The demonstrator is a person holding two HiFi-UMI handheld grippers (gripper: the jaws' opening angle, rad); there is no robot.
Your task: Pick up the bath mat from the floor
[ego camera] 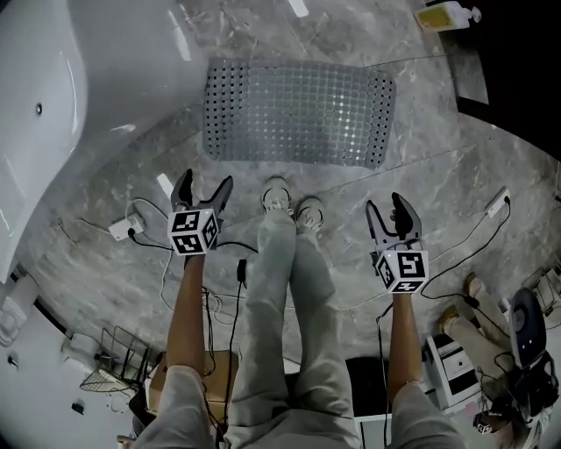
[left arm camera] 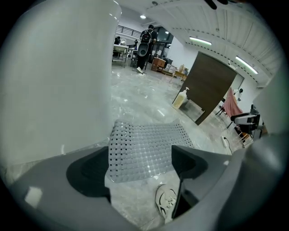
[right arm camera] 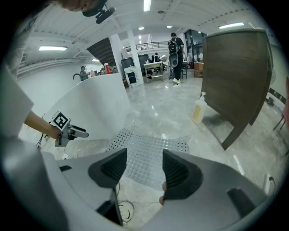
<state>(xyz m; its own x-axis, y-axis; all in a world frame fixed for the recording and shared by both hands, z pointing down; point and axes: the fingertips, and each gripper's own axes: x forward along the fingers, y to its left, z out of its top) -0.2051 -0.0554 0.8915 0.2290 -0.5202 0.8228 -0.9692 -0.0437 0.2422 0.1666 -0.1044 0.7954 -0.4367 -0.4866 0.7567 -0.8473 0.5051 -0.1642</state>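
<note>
Facing a translucent perforated rubber bath mat (ego camera: 298, 112), likely limp and best pinched edgewise, left claw (ego camera: 203, 186) and right claw (ego camera: 388, 209) are hovering parted, empty.

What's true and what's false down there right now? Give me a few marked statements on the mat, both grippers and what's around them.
1. The bath mat lies flat on the floor, ahead of the person's shoes. True.
2. The left gripper is shut on the mat's near edge. False: its jaws stand apart with nothing between them, short of the mat.
3. The right gripper is open and holds nothing. True.
4. A bottle stands on the mat. False: the bottle is on the floor beyond the mat's far right corner, apart from it.
5. A white tub sits to the left of the mat. True.
</note>
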